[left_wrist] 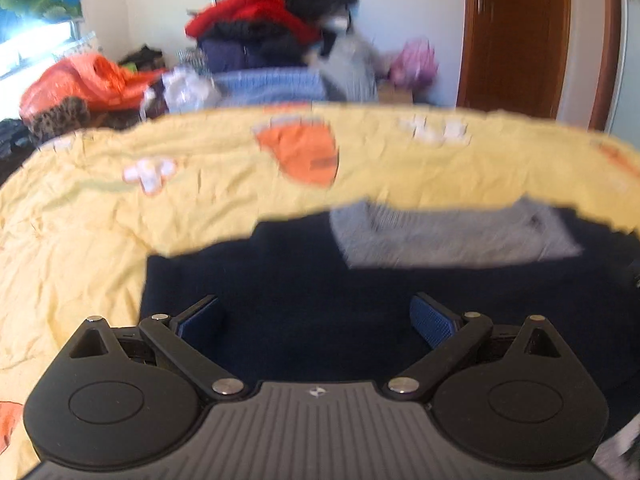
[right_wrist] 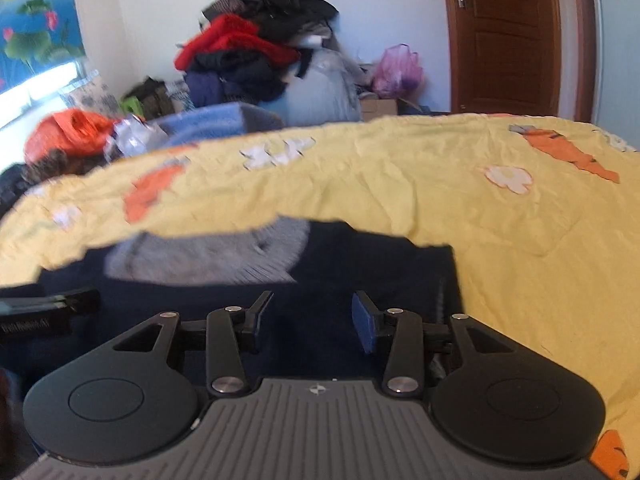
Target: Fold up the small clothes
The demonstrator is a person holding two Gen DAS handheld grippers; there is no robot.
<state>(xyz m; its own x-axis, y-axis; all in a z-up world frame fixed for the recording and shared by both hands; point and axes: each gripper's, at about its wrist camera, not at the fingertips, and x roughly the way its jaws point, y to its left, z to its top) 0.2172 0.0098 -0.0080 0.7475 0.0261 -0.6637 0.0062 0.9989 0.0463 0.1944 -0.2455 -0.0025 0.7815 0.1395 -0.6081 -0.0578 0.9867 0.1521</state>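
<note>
A dark navy garment [left_wrist: 304,276] with a grey panel [left_wrist: 452,236] lies flat on the yellow bedsheet [left_wrist: 80,216]. My left gripper [left_wrist: 316,316] is wide open just above its near left part, with nothing between the pads. In the right wrist view the same navy garment [right_wrist: 360,272] and grey panel [right_wrist: 208,256] lie ahead. My right gripper [right_wrist: 312,312] is open over the garment's near right part, with nothing between its pads. The left gripper's body [right_wrist: 44,308] shows at the left edge of that view.
The yellow sheet [right_wrist: 500,220] has orange and white prints. Beyond the bed stands a tall pile of clothes [right_wrist: 256,48], an orange bag [right_wrist: 68,132], a pink bag [right_wrist: 396,68] and a brown door [right_wrist: 504,36].
</note>
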